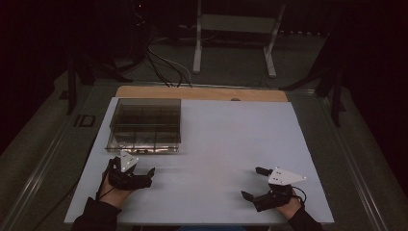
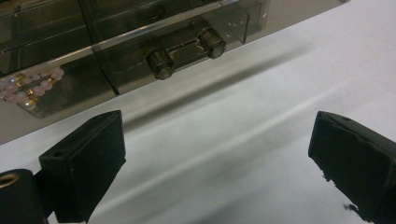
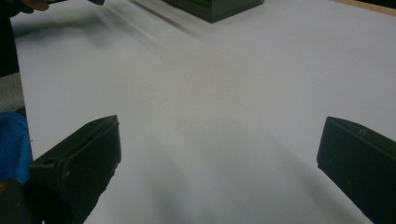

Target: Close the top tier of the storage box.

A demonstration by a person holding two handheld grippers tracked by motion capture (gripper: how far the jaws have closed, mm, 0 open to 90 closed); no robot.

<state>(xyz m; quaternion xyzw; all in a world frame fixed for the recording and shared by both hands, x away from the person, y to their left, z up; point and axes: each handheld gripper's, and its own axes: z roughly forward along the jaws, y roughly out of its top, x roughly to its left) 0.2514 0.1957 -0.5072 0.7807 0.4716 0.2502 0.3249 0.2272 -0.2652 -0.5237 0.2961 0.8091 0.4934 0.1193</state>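
Evidently an approach — the left gripper (image 1: 144,169), jaws wide and empty, sits just before the smoky drawer box (image 1: 146,124) at the table's (image 1: 226,144) far left, needing to close on a drawer knob (image 2: 160,64).

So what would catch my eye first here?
Probably the smoky see-through box at the far left of the white table, with two round knobs on its front and pale pink beads inside. Just before it waits the left gripper, jaws open; the right gripper rests open nearer the right edge.

smoky glossy clear-plastic drawer box (image 1: 145,124); matt white table (image 1: 226,144); matt black tool pads (image 2: 84,158).
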